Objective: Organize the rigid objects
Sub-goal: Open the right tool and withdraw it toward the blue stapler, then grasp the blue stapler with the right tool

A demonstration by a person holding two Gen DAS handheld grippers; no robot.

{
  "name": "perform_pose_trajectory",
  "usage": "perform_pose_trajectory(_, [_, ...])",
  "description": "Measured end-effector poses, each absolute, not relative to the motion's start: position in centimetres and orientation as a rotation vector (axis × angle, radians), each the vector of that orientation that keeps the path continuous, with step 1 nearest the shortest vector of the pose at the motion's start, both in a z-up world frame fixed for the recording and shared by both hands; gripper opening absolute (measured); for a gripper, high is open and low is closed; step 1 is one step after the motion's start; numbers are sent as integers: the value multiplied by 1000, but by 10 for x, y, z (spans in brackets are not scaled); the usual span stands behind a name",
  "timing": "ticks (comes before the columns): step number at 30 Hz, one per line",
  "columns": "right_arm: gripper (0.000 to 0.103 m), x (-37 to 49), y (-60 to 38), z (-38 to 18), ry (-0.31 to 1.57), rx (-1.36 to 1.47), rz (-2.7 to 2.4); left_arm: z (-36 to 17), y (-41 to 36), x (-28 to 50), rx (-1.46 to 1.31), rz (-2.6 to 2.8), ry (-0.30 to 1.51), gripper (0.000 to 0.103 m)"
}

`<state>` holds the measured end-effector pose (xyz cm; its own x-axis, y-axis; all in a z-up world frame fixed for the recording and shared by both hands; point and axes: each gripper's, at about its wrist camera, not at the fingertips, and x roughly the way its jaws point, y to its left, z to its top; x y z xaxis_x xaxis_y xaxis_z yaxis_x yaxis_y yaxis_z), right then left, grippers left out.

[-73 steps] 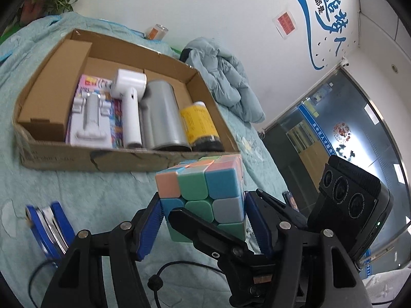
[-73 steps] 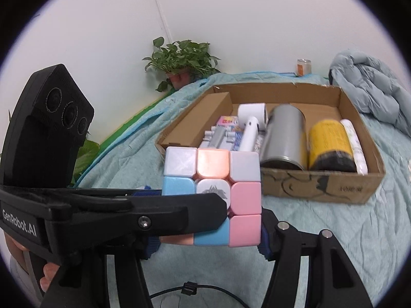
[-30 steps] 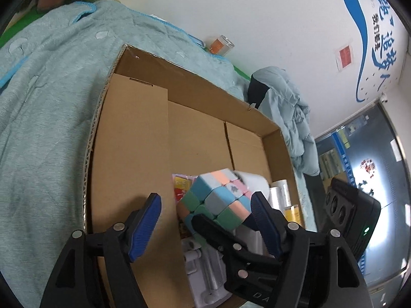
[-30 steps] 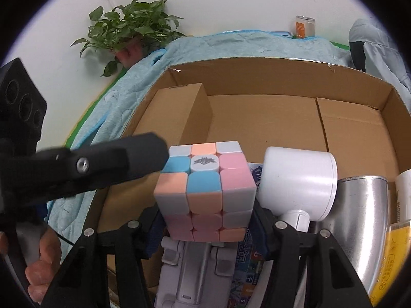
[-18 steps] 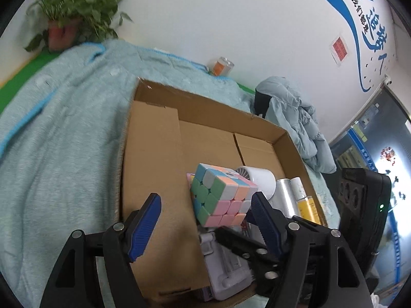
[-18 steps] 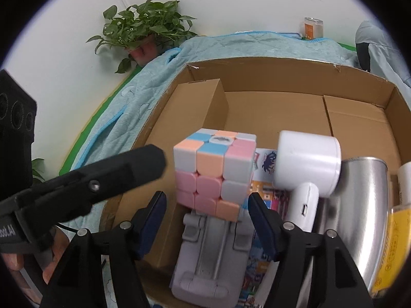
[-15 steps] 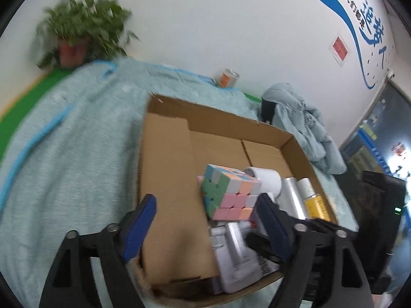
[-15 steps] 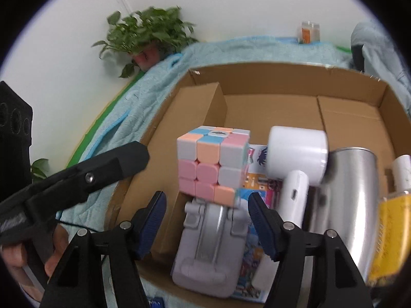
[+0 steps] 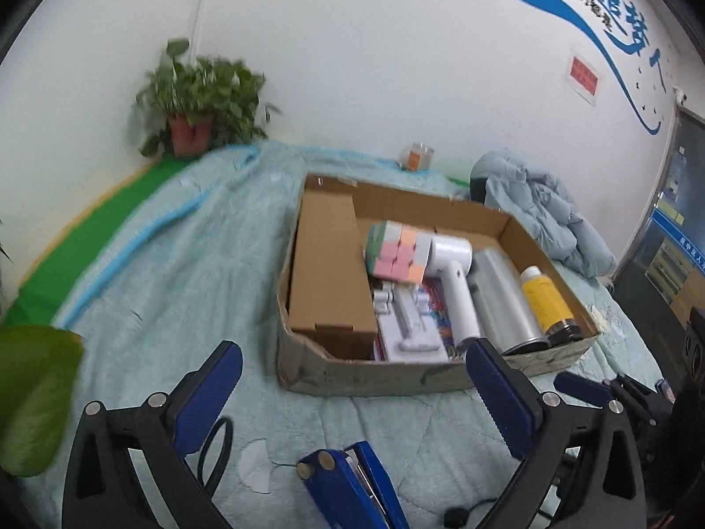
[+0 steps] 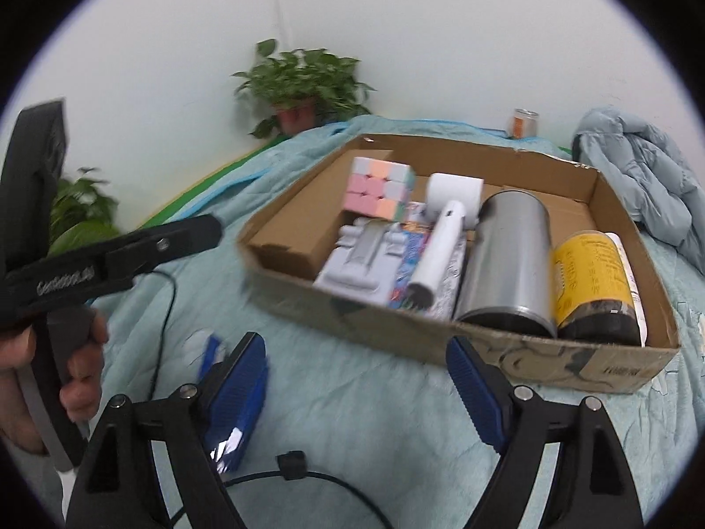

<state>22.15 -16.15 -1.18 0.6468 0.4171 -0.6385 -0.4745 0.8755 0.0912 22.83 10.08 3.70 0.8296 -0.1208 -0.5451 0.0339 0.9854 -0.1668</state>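
Cube [image 9: 398,252] sat in the cardboard box [image 9: 374,381], propped on the white plastic holder [image 9: 407,322] against the head of the white hand fan [image 9: 454,282], with the steel flask [image 10: 506,260] and yellow bottle [image 10: 592,282] filling the side toward the box's right wall. Both sets of jaws had just been opening and stood wide with nothing between them: left gripper [image 9: 352,390] and right gripper [image 10: 357,379] hung over the blue bedspread [image 9: 176,273], short of the box's near wall. Placement step looked finished. Next up, by my read, was the blue stapler [image 9: 352,487] lying on the bed near its front edge, and that called for a drop down and a squeeze across its narrow body.
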Motion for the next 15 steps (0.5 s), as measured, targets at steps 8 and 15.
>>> perform_pose_trajectory(8, [84, 175, -191, 23, 748, -59, 560, 99, 76, 173, 11, -19, 626, 103])
perform_pose_trajectory(15, [84, 153, -182, -24, 849, 6, 673, -20, 68, 182, -255, -113, 902, 101])
